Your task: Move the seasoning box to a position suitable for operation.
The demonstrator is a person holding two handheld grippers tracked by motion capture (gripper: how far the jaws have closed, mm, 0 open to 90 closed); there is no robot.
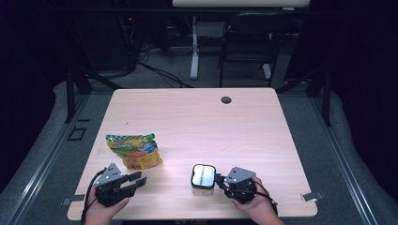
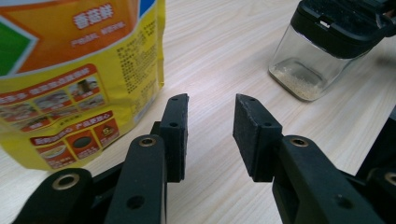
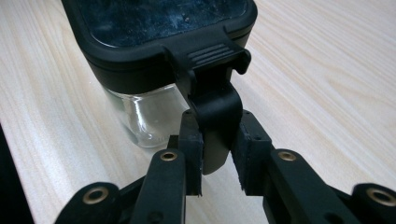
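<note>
A yellow food pouch [image 1: 135,152] with a green cap lies flat at the table's left front; in the left gripper view its printed back [image 2: 70,70] is close on the left. My left gripper [image 1: 138,179] sits just in front of the pouch, open, with bare wood between its pads [image 2: 211,116]. A square glass jar [image 1: 203,178] with a black lid stands at the front middle, a little pale residue in its bottom [image 2: 303,84]. My right gripper [image 1: 218,180] is at the jar's right side, its pads shut on the black latch tab [image 3: 215,107] that hangs from the lid [image 3: 154,28].
The light wooden table [image 1: 211,122] has a round cable hole [image 1: 226,100] near its far edge. A black folding chair [image 1: 248,42] and a white desk leg [image 1: 194,47] stand on the floor beyond it.
</note>
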